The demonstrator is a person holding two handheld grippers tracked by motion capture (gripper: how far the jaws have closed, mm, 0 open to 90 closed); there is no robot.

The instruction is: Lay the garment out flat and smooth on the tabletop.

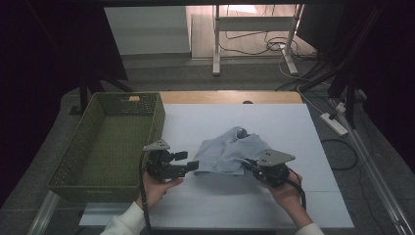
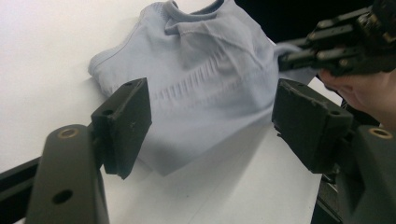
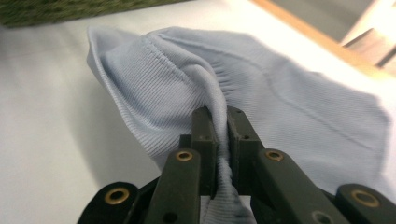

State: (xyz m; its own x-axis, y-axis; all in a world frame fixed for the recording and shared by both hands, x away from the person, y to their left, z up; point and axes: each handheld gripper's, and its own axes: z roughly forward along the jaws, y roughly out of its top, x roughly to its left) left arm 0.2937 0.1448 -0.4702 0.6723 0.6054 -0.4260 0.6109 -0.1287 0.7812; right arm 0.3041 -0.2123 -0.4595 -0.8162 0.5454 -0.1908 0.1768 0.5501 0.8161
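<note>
A crumpled light blue ribbed garment (image 1: 227, 149) lies in the middle of the white board (image 1: 293, 205). My right gripper (image 1: 248, 164) is shut on a fold at the garment's right edge and holds that edge raised off the board. In the right gripper view the cloth (image 3: 289, 98) is pinched tight between the jaws of that gripper (image 3: 222, 122). My left gripper (image 1: 192, 161) stands open just left of the garment, with nothing between its pads. In the left gripper view its jaws (image 2: 212, 116) frame the near edge of the cloth (image 2: 205, 79), and the right gripper (image 2: 286, 55) shows at the upper right.
A green woven basket (image 1: 157, 122) stands at the left edge of the board, close to my left hand. A wooden table edge (image 1: 230, 96) runs behind the board. Cables and a power strip (image 1: 334, 123) lie on the floor to the right.
</note>
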